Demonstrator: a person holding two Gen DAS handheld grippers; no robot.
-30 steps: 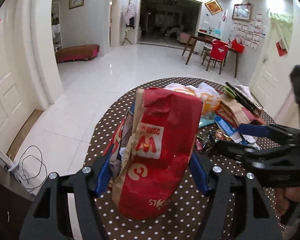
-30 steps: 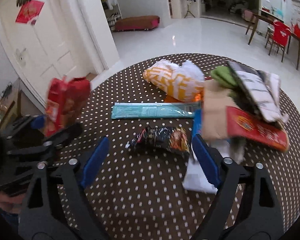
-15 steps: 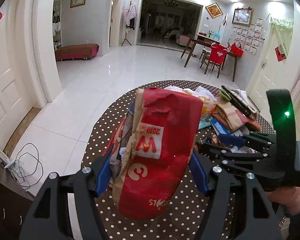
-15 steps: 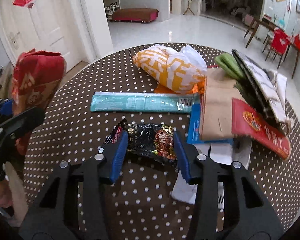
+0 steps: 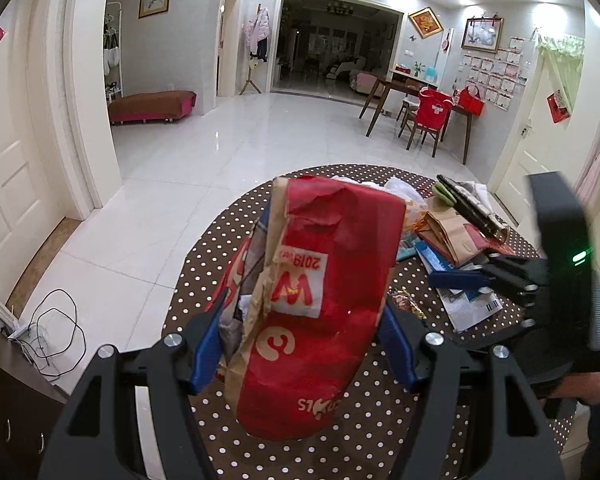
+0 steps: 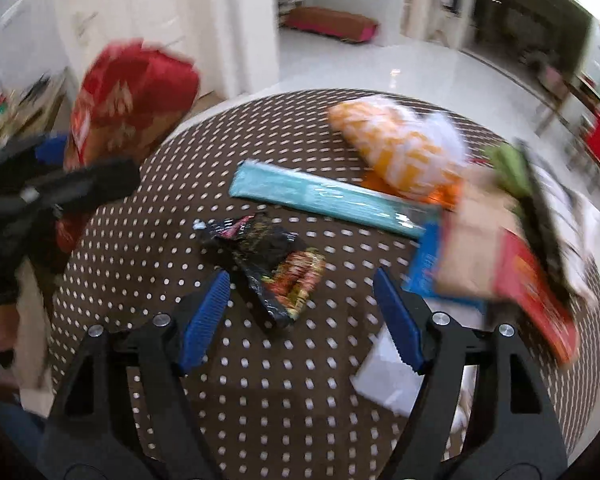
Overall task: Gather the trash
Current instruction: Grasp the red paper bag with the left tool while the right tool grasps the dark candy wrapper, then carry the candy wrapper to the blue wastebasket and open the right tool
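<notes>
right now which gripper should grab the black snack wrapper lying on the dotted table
Right. The right gripper is open, with the black snack wrapper lying on the table just ahead of its blue fingers. The left gripper is already shut on the red paper bag, so it's occupied.

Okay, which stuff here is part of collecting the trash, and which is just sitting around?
Job:
red bag, shut in the left gripper
black wrapper, ahead of the open right gripper
teal wrapper
orange bag
paper pile

Lying about:
table
bench
red chair
cables
</notes>
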